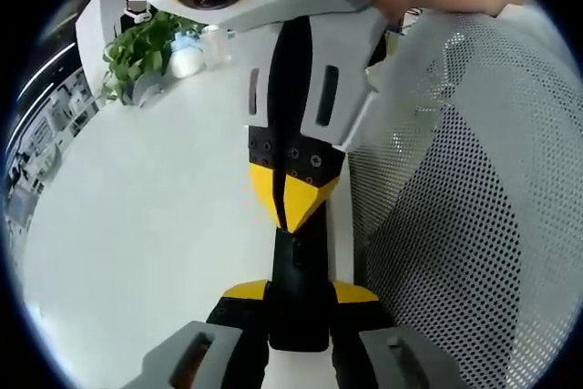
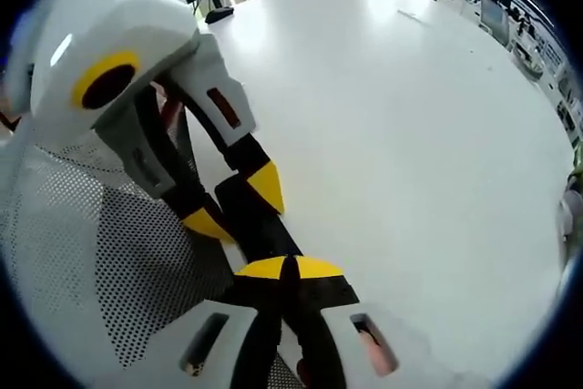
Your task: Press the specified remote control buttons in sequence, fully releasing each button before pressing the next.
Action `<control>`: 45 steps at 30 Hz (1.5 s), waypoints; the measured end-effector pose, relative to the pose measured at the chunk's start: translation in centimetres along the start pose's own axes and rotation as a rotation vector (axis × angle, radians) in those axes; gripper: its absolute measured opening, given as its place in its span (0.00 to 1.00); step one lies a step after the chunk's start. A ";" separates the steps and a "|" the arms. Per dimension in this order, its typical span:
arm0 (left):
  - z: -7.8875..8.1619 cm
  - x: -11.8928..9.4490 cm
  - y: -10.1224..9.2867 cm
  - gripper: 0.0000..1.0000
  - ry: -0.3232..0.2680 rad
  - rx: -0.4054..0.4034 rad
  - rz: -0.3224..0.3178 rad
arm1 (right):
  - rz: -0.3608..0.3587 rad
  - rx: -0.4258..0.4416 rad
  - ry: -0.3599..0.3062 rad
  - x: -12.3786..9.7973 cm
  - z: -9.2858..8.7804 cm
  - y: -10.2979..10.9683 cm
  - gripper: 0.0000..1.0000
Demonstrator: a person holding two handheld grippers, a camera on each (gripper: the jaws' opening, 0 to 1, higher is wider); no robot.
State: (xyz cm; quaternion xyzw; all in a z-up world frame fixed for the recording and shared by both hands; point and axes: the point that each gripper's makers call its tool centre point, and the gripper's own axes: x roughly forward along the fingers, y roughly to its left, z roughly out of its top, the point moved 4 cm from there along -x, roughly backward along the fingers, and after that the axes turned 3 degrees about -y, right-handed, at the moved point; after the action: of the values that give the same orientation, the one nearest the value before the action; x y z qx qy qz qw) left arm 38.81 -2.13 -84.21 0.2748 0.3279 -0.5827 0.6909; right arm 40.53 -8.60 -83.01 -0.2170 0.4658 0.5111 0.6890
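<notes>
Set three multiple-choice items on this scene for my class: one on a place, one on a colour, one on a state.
1. Where does the potted plant stand?
A. on the white table
B. on the mesh surface
C. between a gripper's jaws

2. What colour are the jaw tips?
A. red
B. yellow
C. blue

3. How do the right gripper jaws stand?
A. spread wide
B. closed tip to tip
C. clamped on the plant

Answers:
1 A, its pot sits at the table's far edge.
2 B, both grippers show yellow tips.
3 B, the tips meet over the black remote, which the left gripper holds between its jaws.
</notes>
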 end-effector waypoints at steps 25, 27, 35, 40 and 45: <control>0.1 -0.1 0.6 0.24 0.006 0.013 0.044 | -0.019 -0.044 0.003 -0.1 0.0 0.0 0.00; 0.1 -0.1 0.6 0.24 0.005 0.012 0.044 | -0.020 -0.054 0.004 -0.1 0.1 0.1 0.00; 0.1 -0.1 0.7 0.24 0.003 0.000 0.043 | -0.026 -0.058 0.007 0.0 0.1 0.1 0.00; 0.1 -0.1 0.7 0.24 0.001 -0.008 0.043 | -0.043 -0.097 0.017 0.1 0.1 0.3 0.00; 0.1 0.0 0.7 0.25 -0.003 -0.021 0.044 | -0.078 -0.171 0.037 0.2 0.2 0.5 0.00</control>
State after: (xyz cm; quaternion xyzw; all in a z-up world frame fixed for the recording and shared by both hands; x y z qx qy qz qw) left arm 39.50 -2.06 -84.18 0.2739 0.3267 -0.5644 0.7068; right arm 40.17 -8.20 -82.99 -0.3022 0.4244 0.5178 0.6786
